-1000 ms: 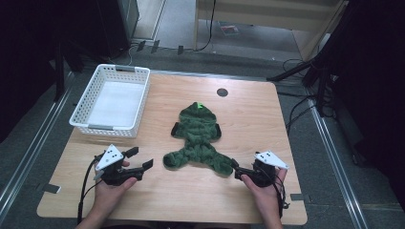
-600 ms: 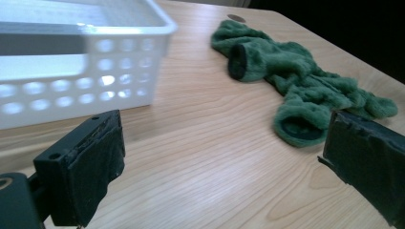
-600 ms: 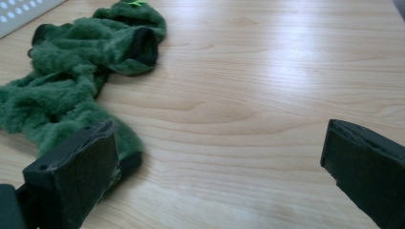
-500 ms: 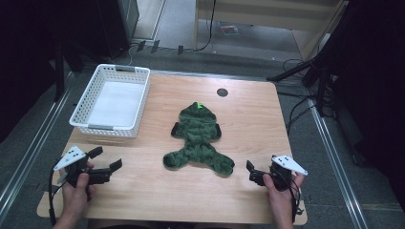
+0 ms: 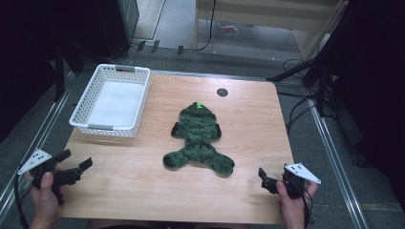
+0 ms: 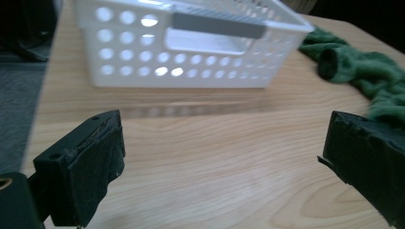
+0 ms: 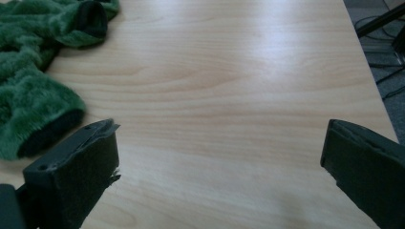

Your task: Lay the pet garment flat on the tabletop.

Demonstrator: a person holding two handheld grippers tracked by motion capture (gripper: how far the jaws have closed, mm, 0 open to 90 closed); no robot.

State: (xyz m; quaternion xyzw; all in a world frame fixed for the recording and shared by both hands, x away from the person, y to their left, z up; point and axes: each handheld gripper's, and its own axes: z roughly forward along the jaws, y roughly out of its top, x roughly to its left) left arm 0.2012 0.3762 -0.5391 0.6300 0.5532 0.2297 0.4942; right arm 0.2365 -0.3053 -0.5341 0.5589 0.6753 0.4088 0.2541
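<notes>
The green fleece garment [image 5: 198, 138] lies flat mid-desk, between the two tools, its long axis running from the hood at the far end to the two leg openings nearest the person. The left tool [image 5: 71, 167], at the near left corner of the desk [image 5: 143, 191], has just been opening and stands wide apart, nothing between its jaws. The right tool [image 5: 267, 181], by the near right edge, is spread wide too. A white basket [image 5: 112, 129] stands ahead of the left tool, beside the garment. Bare wood surrounds both tools.
</notes>
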